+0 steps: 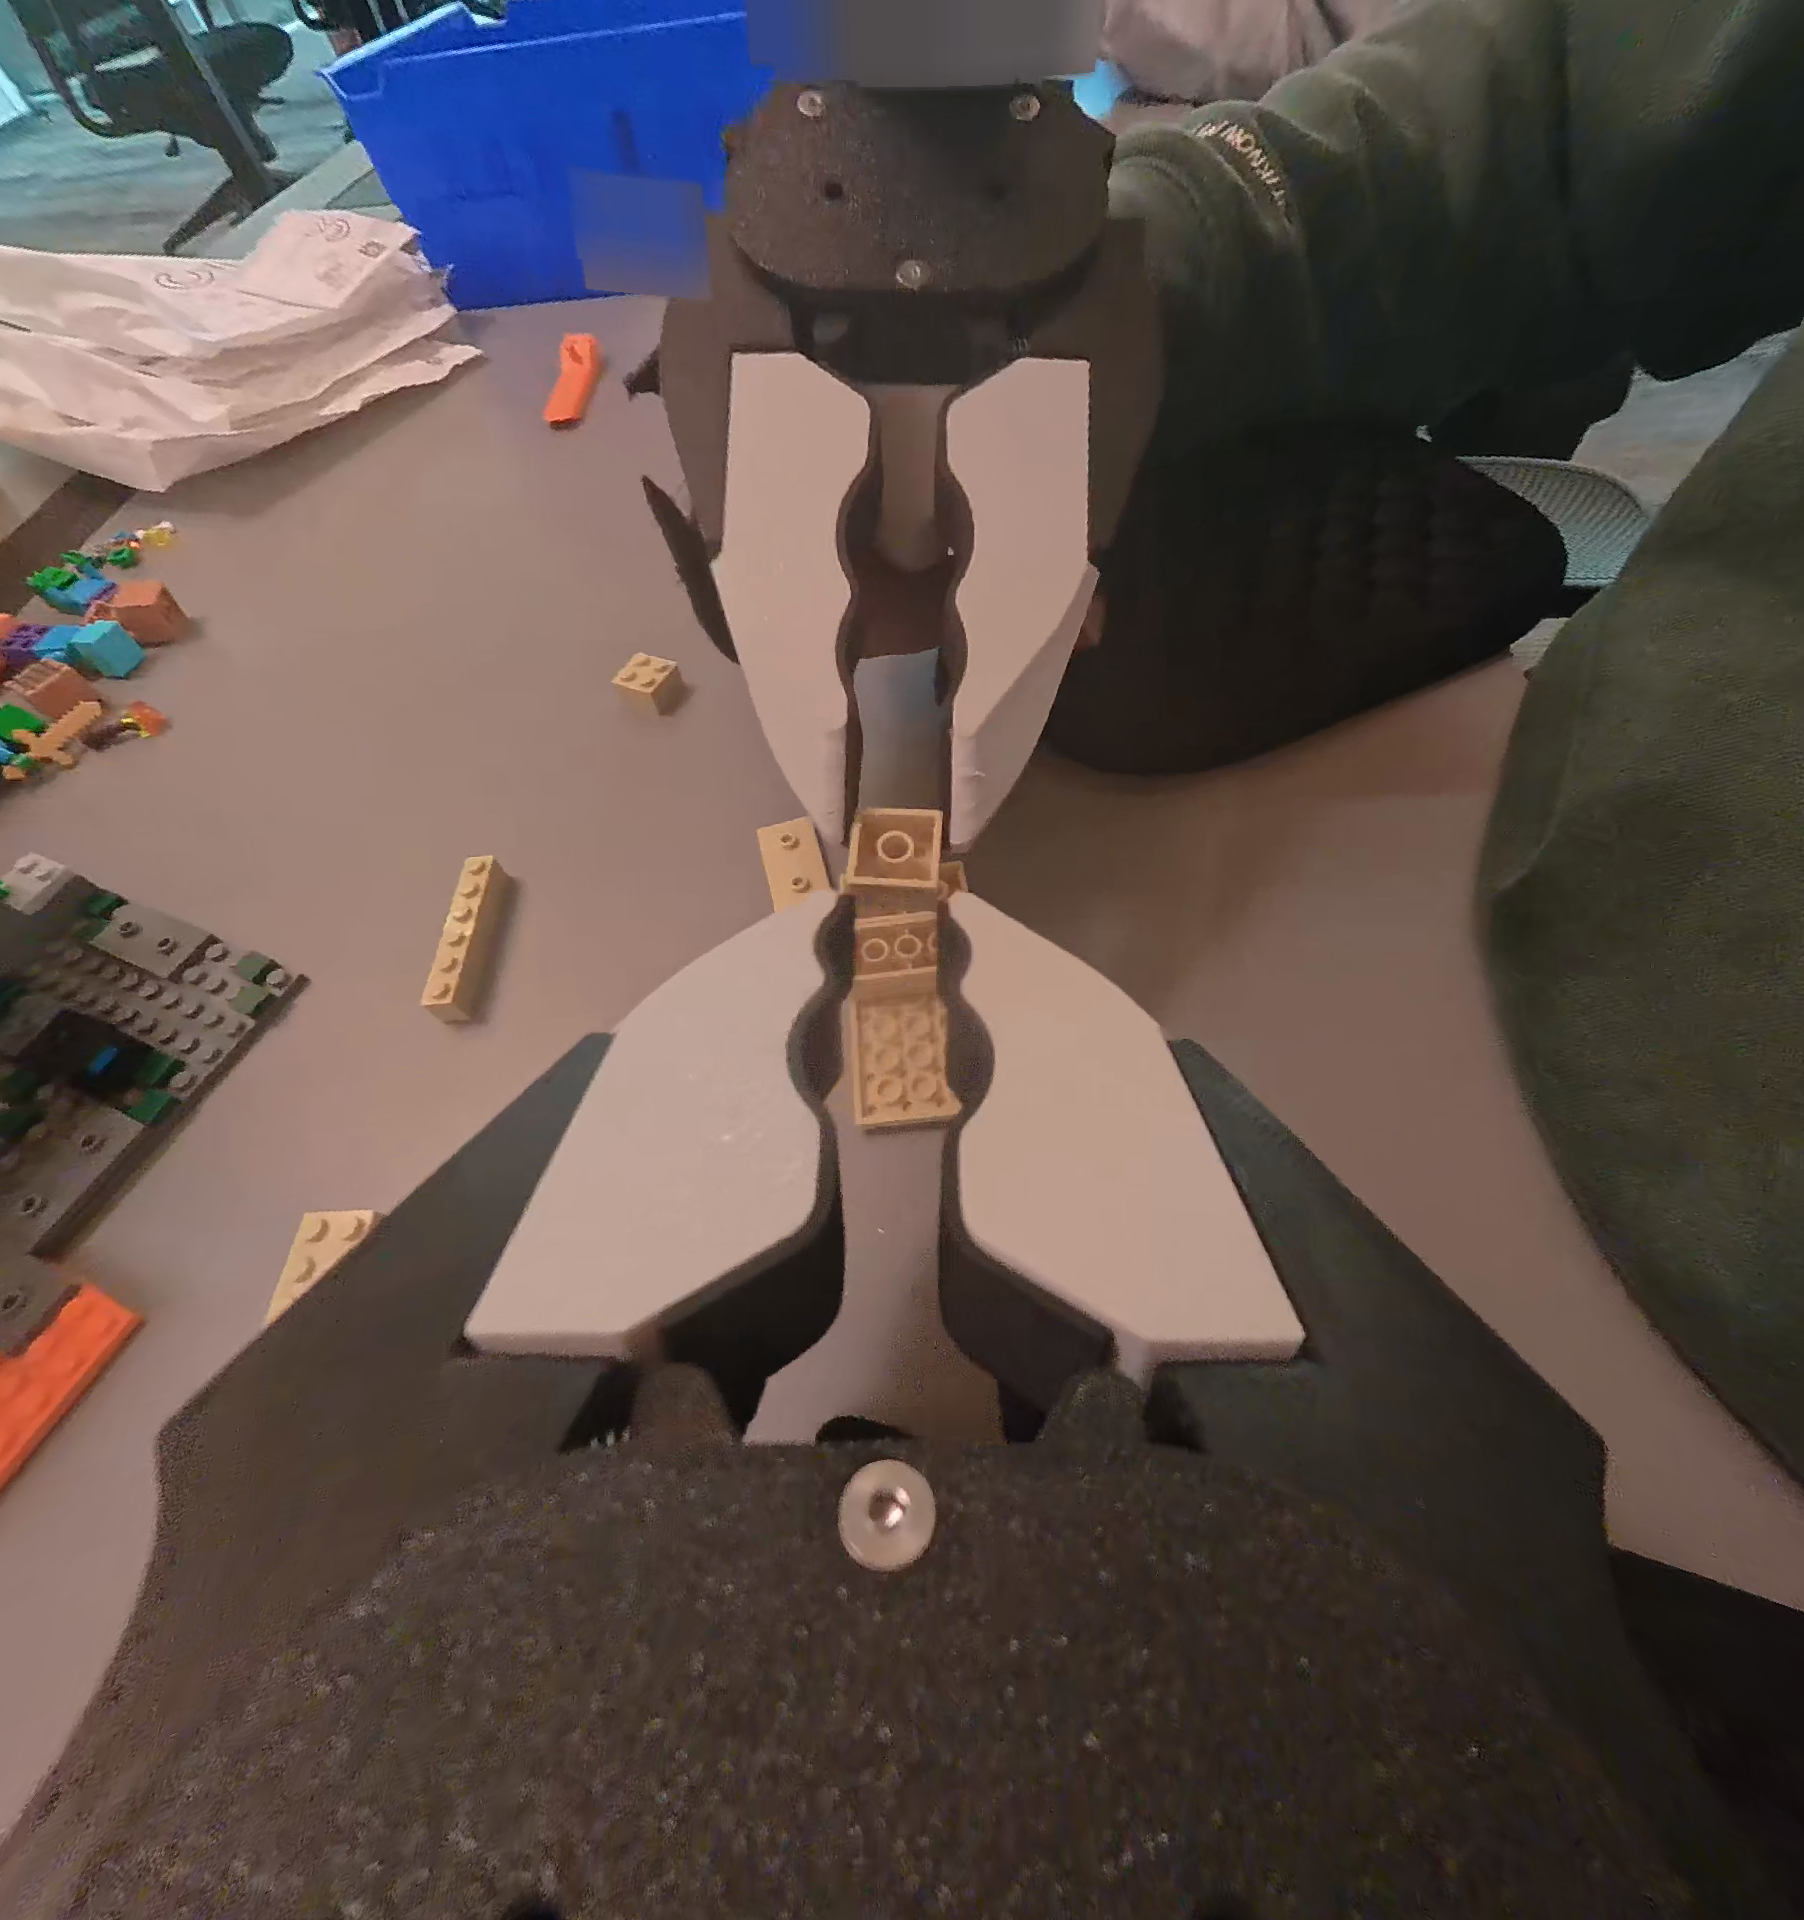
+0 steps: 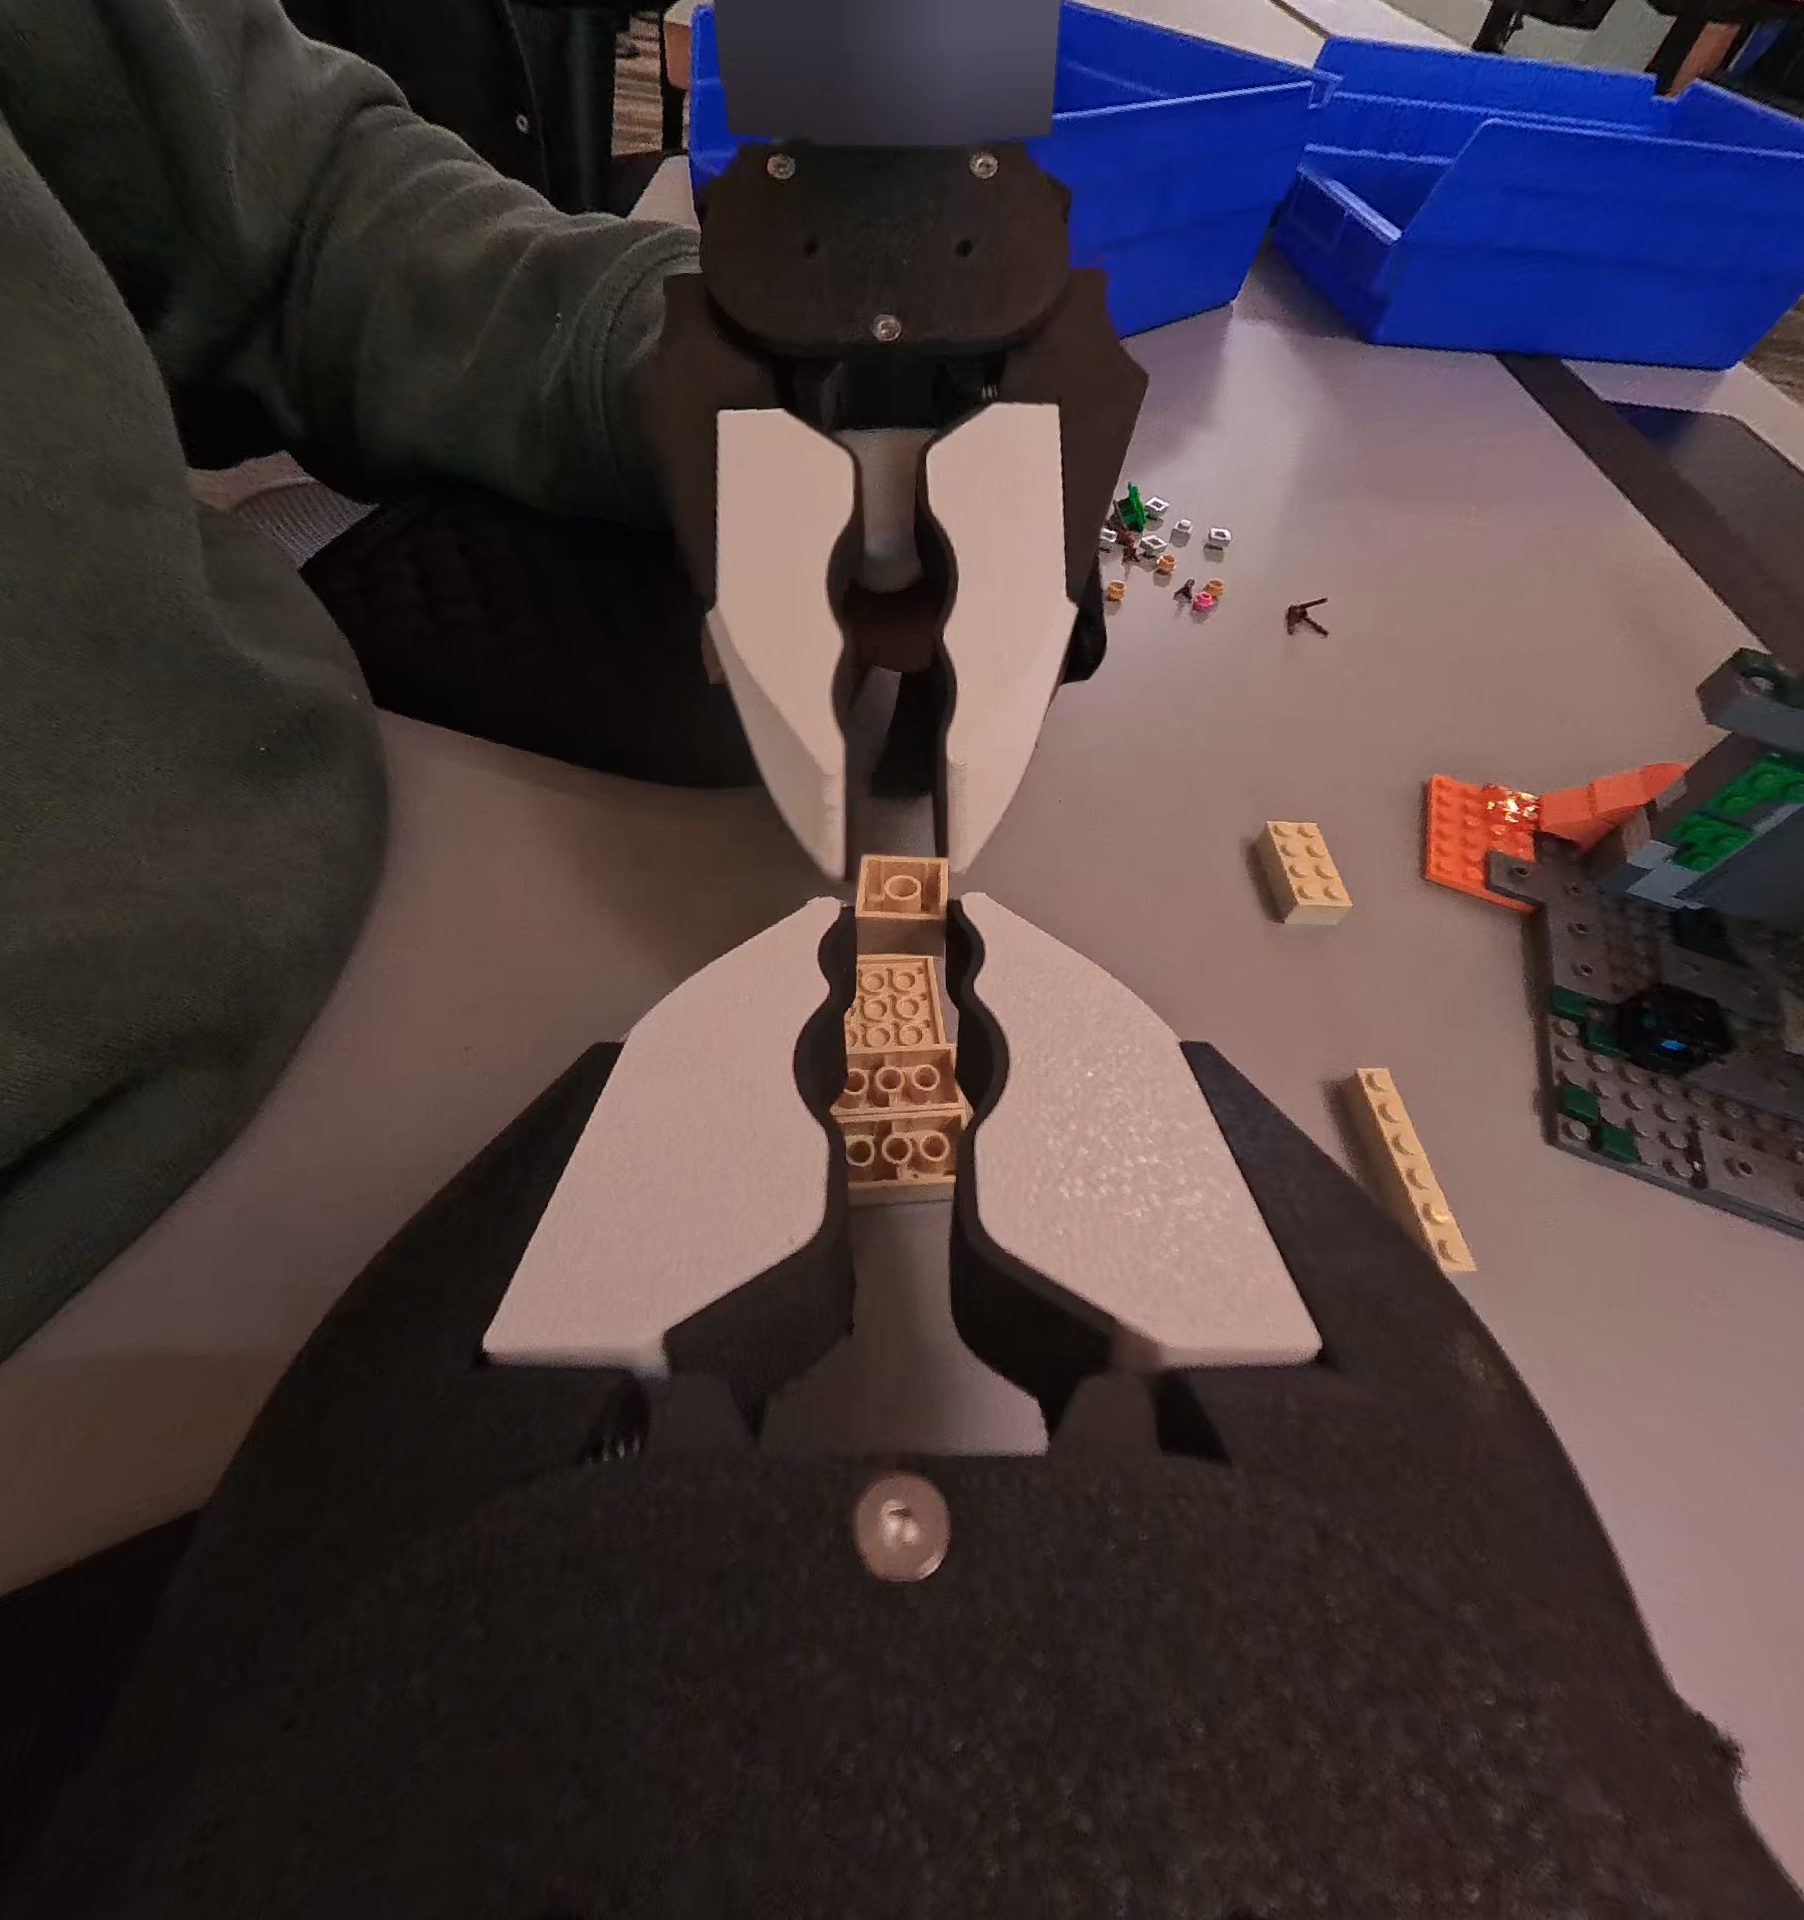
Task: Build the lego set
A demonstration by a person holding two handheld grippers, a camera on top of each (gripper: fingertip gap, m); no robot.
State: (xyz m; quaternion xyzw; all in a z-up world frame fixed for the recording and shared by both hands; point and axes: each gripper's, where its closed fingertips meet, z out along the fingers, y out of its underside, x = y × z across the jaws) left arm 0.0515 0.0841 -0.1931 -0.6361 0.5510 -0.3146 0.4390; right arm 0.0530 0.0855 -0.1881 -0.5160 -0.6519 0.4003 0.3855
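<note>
My left gripper [image 1: 893, 914] is shut on a tan brick assembly [image 1: 903, 1039], a studded plate with a brick on it, held between its white fingers [image 1: 711, 1122]. My right gripper [image 1: 893, 821] faces it tip to tip, shut on a small tan brick [image 1: 893, 852]. In the right wrist view, my right gripper [image 2: 900, 920] is shut on a stack of tan bricks [image 2: 893, 1081] with hollow undersides showing. A small tan brick [image 2: 900, 899] sits at its tips, against the left gripper [image 2: 898, 868]. The tan pieces meet between the tips, above the grey table [image 1: 358, 727].
A grey-green build [image 1: 98, 1039] with an orange plate [image 1: 15, 1403] sits at the left; it also shows in the right wrist view [image 2: 1708, 987]. Loose tan bricks [image 1: 467, 935] [image 2: 1303, 871] [image 2: 1412, 1169], a coloured pile [image 1: 46, 665], paper bags [image 1: 181, 343], blue bins [image 2: 1552, 239], a green sleeve [image 1: 1397, 208]. My left and right fingertips are right by each other.
</note>
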